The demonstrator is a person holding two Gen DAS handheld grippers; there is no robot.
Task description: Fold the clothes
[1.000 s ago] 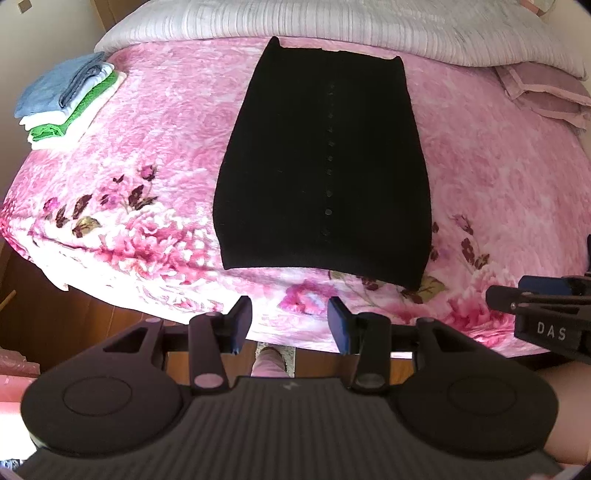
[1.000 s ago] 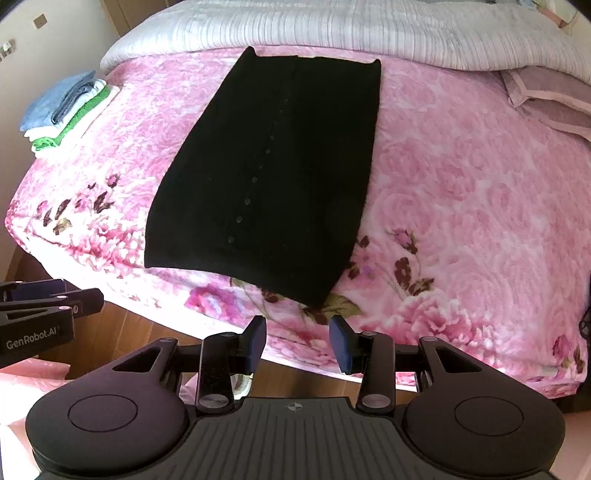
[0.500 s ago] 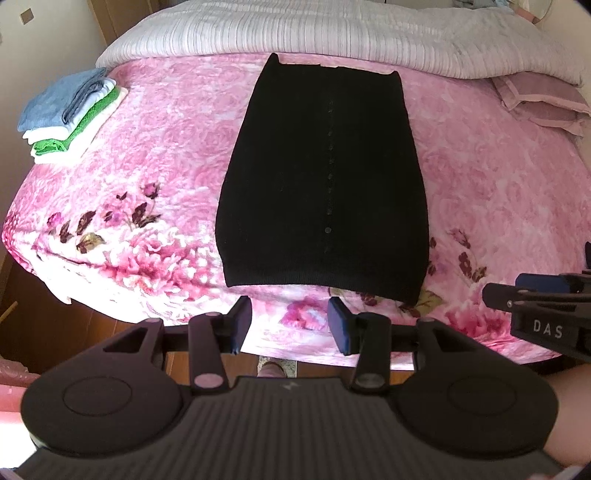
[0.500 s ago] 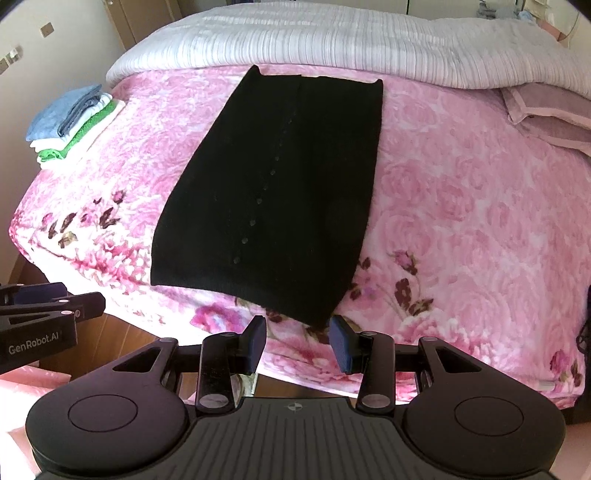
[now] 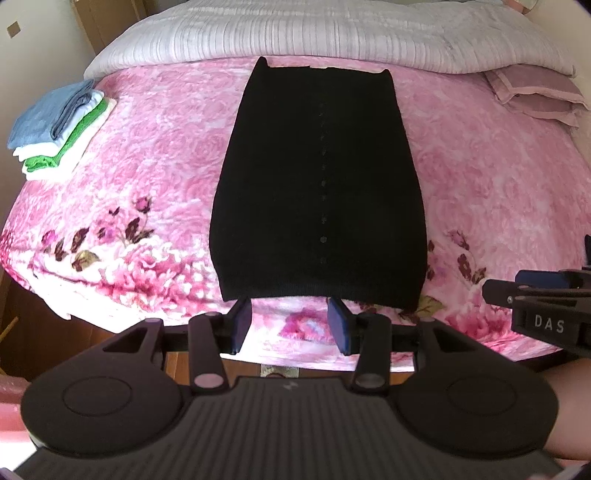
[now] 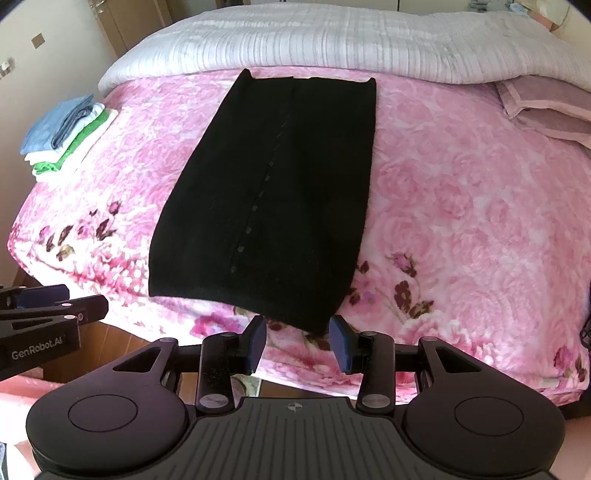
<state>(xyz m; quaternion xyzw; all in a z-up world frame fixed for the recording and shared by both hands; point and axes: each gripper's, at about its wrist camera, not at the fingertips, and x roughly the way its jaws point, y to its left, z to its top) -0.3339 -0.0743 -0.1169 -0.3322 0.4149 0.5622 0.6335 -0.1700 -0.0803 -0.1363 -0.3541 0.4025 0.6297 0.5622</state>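
1. Pink floral blanket [image 5: 155, 177] covered the bed, with a pale ribbed quilt [image 5: 332, 33] across the far end and wooden floor showing below the near edge.
2. On the blanket lay the black garment [image 5: 317, 184], flat and lengthwise, already narrowed into 1 long panel with a line of small buttons down its middle; its near hem sat close to the bed's near edge.
3. At the far left corner rested a stack of folded clothes [image 5: 59, 129] in blue, white and green, and a folded mauve cloth [image 5: 535, 96] lay at the far right.
4. Risk 1: the hem was so near the bed's edge that a pull toward the person would likely drag the garment off the blanket.
5. Risk 2: the knit looked thick and layered, so a pinch taking only the top layer would probably open the earlier fold as the hem lifted.
6. Risk 3: if the 2 sides rose unevenly, the next fold would likely land skewed.
7. Left hand-held gripper [image 5: 291, 325] hovered just short of the hem's left part, jaws apart at a middling width, holding and touching nothing.
8. Right hand-held gripper [image 6: 298, 341] hovered just before the hem's right corner, jaws likewise parted and empty, clear of the cloth.
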